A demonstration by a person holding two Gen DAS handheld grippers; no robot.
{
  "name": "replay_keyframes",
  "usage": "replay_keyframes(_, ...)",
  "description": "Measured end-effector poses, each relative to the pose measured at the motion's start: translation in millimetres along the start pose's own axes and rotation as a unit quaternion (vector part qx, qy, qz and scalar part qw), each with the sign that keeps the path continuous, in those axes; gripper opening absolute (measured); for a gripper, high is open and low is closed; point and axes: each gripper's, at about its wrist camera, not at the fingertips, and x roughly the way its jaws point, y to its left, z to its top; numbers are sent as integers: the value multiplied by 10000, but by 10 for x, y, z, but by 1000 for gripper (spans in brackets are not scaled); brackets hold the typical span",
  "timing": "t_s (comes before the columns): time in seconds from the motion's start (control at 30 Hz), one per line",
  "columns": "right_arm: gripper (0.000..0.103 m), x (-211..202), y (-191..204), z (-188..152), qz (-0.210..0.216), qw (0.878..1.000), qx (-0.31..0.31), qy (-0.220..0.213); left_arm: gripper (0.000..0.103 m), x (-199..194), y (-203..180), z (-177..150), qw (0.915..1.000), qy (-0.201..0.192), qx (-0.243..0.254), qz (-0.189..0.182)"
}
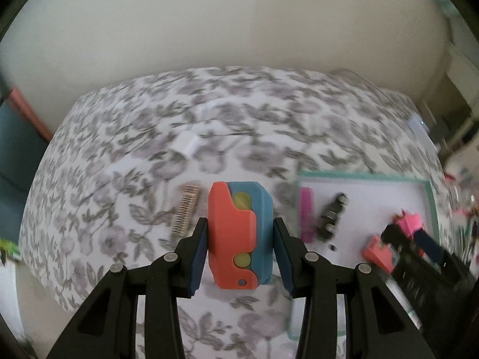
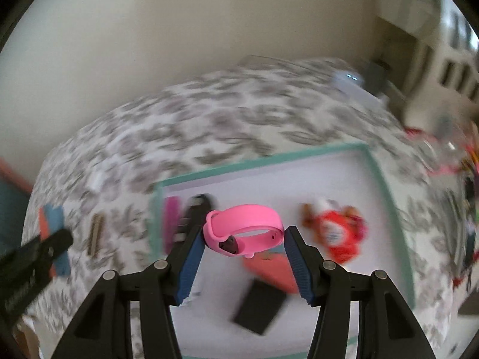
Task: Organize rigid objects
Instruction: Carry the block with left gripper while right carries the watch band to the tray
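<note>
Both the left gripper and the right gripper are showing matte black linkage arms with triangular cut-outs, round silver pivot pins at the joints, and flat fingers that are wearing ribbed dark blue pads.

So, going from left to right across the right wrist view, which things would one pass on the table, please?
Orange and blue block → tan comb-like strip → magenta bar → pink wristband → red and orange toy figure.
</note>
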Motion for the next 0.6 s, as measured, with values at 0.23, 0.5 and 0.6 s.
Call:
replay_keyframes(0.23,57,5,-643,27,-519,9958,754,50,44,59,-639,-174,9968,209,698,-328)
replay_keyframes(0.5,58,77,-808,33,-572,9948,832,144,44,191,-1071,-337,9916,426,1132,-459)
replay_keyframes(0.6,58,91,-790,38,-550,9954,771,167,44,239,-1175,-392,9899,433,1302,-346)
